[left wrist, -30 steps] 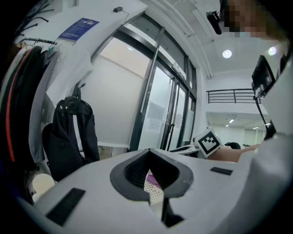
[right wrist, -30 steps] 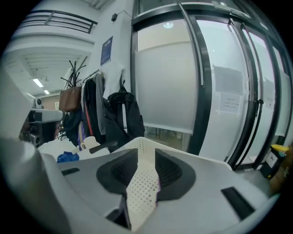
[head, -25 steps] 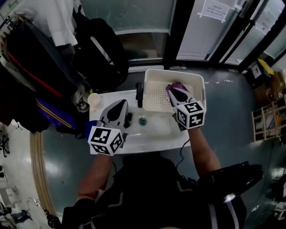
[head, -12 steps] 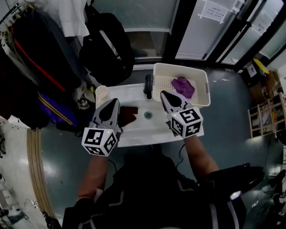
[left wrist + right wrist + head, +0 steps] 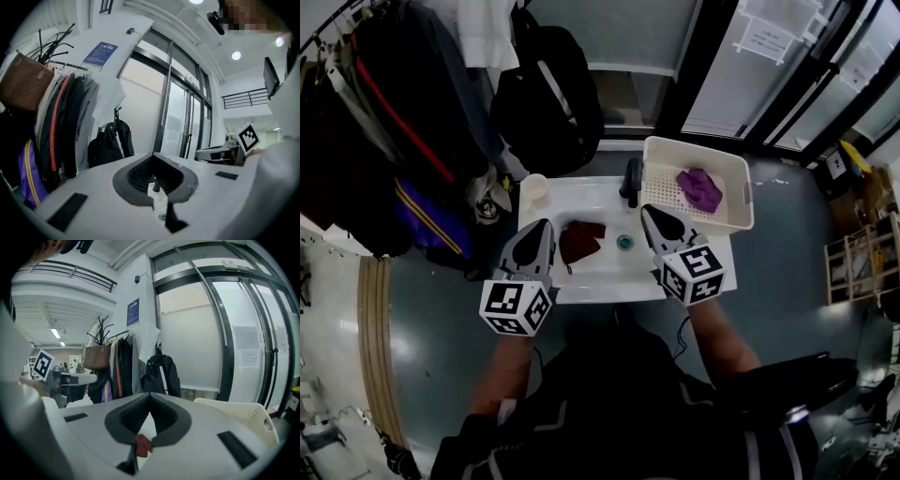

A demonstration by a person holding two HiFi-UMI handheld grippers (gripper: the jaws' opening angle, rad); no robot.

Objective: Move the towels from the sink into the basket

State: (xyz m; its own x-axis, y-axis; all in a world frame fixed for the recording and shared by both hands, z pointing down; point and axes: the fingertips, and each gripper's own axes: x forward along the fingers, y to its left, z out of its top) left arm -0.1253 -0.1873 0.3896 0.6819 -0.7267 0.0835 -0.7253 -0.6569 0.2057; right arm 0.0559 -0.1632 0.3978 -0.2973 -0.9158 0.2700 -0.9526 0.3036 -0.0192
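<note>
**One towel in the basket, one towel in the sink**

The floor [image 5: 787, 272] is smooth, grey-green and a little shiny. Glass doors [image 5: 787, 66] in dark frames stand at 1 o'clock in the head view. Dark coats [image 5: 384, 122] hang on a rack at 10 o'clock, and a black backpack [image 5: 548, 94] of soft fabric hangs at 12 o'clock.

In the middle is a white, glossy, rectangular worktop [image 5: 600, 287] with a shallow sink [image 5: 609, 262] in it. The sink has a small round green drain [image 5: 624, 242]. A black faucet [image 5: 632, 180] stands at 12 o'clock of the drain, and a pale cup [image 5: 535, 187] is at the 10 o'clock corner.

The basket [image 5: 698, 143] is cream plastic, rectangular with rounded corners and a perforated bottom. It sits at the 2 o'clock end of the worktop. A purple towel [image 5: 698, 187], soft and crumpled, lies inside it.

A dark red towel [image 5: 581, 240], also crumpled, lies in the sink at 9 o'clock of the drain.

The left hand-held gripper [image 5: 544, 225] is clenched on nothing; its ribbed dark pads [image 5: 140, 174] meet at the tip. It points just beside the red towel, at the towel's 9 o'clock side. The right hand-held gripper [image 5: 648, 210] is clenched and empty too, at 1 o'clock of the drain, near the basket wall.
</note>
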